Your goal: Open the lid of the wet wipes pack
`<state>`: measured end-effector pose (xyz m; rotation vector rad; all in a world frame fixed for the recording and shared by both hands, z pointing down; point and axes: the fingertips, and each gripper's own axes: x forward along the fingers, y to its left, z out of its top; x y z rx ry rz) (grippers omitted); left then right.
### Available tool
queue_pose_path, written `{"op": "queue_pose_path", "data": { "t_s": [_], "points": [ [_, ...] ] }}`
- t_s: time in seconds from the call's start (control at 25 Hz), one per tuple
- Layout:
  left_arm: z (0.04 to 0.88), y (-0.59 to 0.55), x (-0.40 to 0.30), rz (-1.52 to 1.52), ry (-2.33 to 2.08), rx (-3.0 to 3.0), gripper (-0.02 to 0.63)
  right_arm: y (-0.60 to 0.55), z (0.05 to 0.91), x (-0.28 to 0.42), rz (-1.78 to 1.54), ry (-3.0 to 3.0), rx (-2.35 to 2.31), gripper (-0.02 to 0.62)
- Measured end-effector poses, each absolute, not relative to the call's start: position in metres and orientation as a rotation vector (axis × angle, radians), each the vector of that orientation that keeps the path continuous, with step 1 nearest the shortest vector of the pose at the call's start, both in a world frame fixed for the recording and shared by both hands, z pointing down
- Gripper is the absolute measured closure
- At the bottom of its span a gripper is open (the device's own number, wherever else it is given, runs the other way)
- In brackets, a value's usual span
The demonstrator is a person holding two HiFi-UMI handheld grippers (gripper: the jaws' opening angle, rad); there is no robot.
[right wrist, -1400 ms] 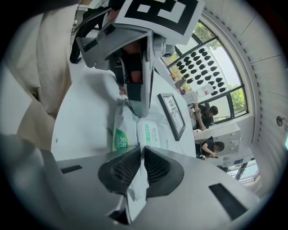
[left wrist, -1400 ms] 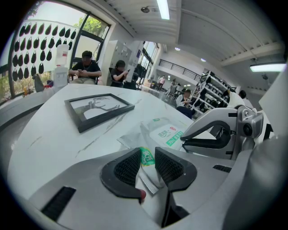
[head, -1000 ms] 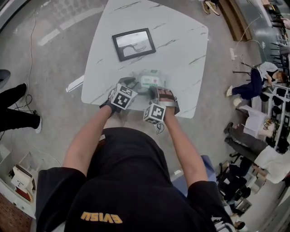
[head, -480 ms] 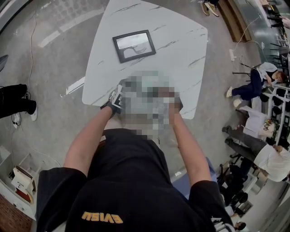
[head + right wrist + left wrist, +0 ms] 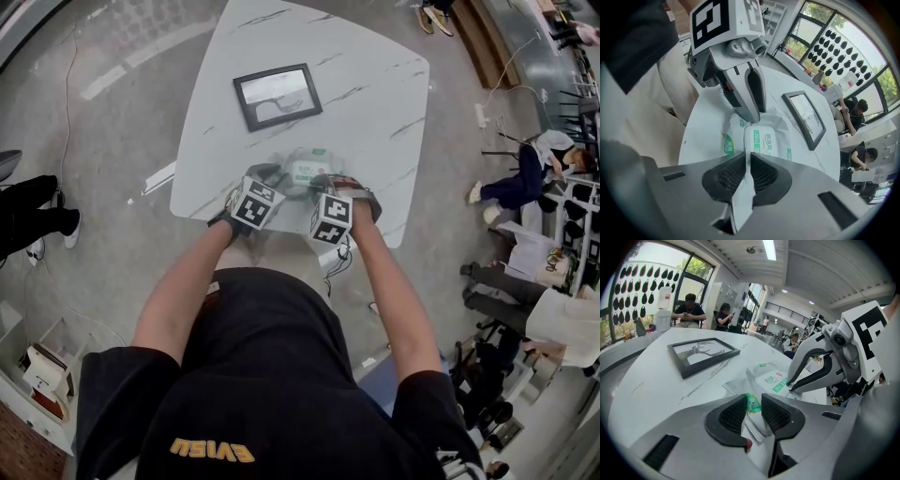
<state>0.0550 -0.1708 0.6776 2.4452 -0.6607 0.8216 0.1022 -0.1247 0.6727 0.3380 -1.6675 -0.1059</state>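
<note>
The wet wipes pack (image 5: 307, 170) lies near the front edge of the white marble table (image 5: 375, 84); its white lid (image 5: 762, 141) lies flat and closed. My left gripper (image 5: 272, 176) is at the pack's left end, shut on the wrapper corner with the green label (image 5: 753, 403). My right gripper (image 5: 324, 186) points steeply down at the pack's near edge. It is shut on a thin white flap of the wrapper (image 5: 744, 187), which runs back between the pads. The right gripper (image 5: 791, 387) shows in the left gripper view, and the left gripper (image 5: 752, 112) in the right gripper view.
A black picture frame (image 5: 277, 94) lies flat on the table behind the pack. The table's front edge (image 5: 281, 220) runs just under both grippers. A person's legs and shoes (image 5: 33, 220) are on the floor at left. People sit in the background (image 5: 689, 310).
The right gripper's marker cube has tipped and shifted slightly toward the table, so that gripper now points more steeply down. The left gripper and the pack have stayed in place.
</note>
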Motion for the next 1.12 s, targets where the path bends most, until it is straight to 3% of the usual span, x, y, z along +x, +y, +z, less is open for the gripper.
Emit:
{"op": "queue_pose_path", "data": {
  "t_s": [1.12],
  "points": [
    [0.679,-0.169,0.055,0.822,-0.662,2.448,0.486,-0.128,0.659,0.101,0.190,-1.752,0.331,0.566]
  ]
}}
